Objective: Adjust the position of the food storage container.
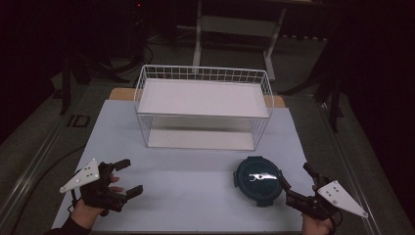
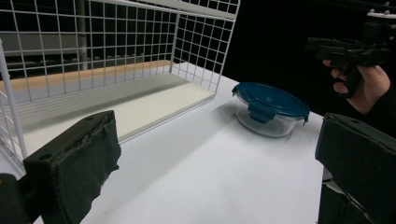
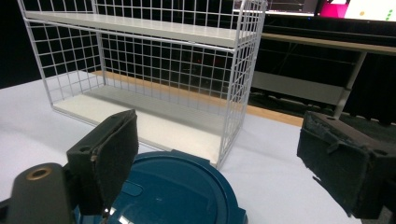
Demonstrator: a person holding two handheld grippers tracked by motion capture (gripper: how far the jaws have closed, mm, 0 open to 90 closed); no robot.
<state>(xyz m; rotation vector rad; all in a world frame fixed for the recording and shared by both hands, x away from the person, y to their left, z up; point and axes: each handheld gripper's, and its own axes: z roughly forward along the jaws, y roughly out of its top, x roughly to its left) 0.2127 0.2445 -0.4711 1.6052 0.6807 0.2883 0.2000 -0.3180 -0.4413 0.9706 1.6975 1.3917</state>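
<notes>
Left gripper [image 1: 126,177] at the near left of the white table [image 1: 195,181], held in a hand [image 1: 90,205], jaws spread wide apart with nothing between them, grey plate [image 1: 80,177] on top. Aimed toward the middle of the table; in the left gripper view, black pads [image 2: 74,163] at either side of bare white tabletop [image 2: 205,172].

Wire rack [image 1: 203,105] farther back at the middle of the table, white, two shelves, upper shelf and lower shelf both bare, open on the near side. Seen in the left gripper view [image 2: 116,60] with its corner post near the container, and in the right gripper view [image 3: 154,70] standing just behind the container.

Container [image 1: 258,180] right of centre, in front of the rack's right end and apart from it: round, clear glass body, dark blue clip-on lid shut, standing upright on the table. Plain in the left gripper view [image 2: 271,108]; lid close under the camera in the right gripper view [image 3: 173,191].

Right gripper [image 1: 293,176] at the near right, held in a hand [image 1: 318,226], jaws open wide. One jaw over or at the right edge of the lid, the other out to the right; contact with the lid impossible to tell. Nothing clamped. Same gripper also visible farther off in the left gripper view [image 2: 327,49].
</notes>
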